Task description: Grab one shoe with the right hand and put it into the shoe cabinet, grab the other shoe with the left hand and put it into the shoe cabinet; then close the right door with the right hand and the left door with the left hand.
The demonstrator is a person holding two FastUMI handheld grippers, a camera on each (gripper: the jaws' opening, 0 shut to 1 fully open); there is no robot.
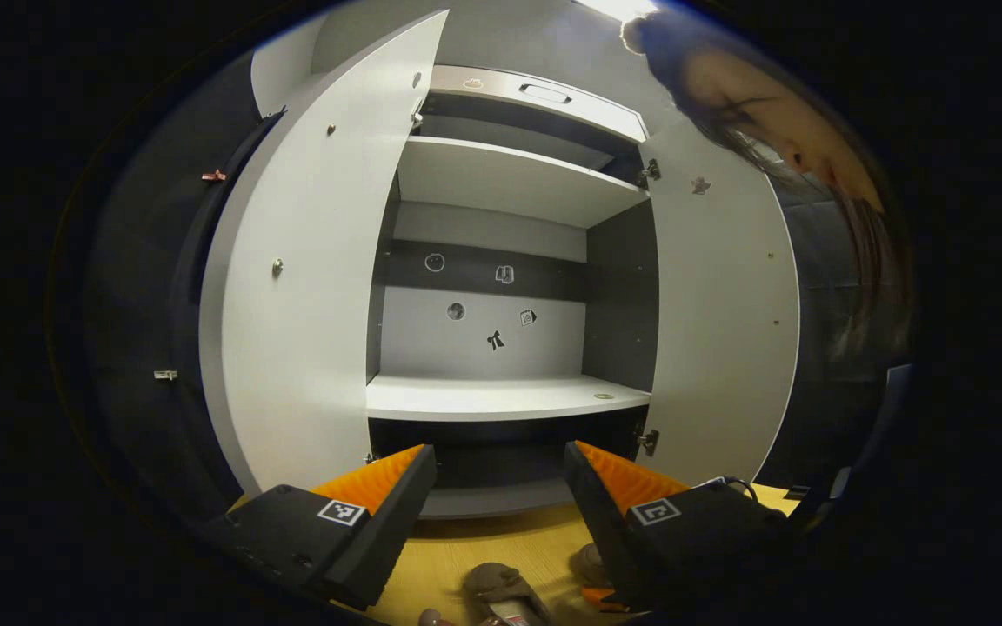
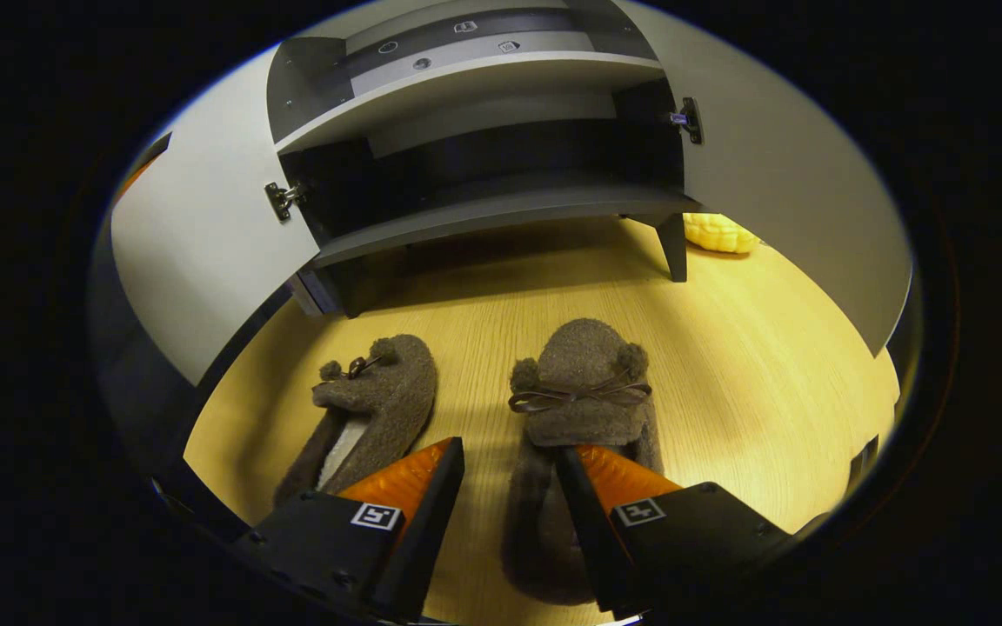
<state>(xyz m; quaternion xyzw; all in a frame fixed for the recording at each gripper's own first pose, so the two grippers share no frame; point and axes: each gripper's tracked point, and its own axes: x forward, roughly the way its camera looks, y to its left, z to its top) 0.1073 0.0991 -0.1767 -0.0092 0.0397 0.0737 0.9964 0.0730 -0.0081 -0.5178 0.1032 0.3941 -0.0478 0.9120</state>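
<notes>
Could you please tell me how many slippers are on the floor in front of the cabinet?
2: the left slipper lies angled, the right slipper by the open right gripper.

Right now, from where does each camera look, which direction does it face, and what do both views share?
Left gripper view: rides the left gripper, held level, facing into the open shoe cabinet; its open fingers and a person's head show.
Right gripper view: rides the right gripper, tilted down at two slippers, the right slipper and left slipper, on the wooden floor; its open fingers show.
Shared: the cabinet with both doors open, the floor.
</notes>
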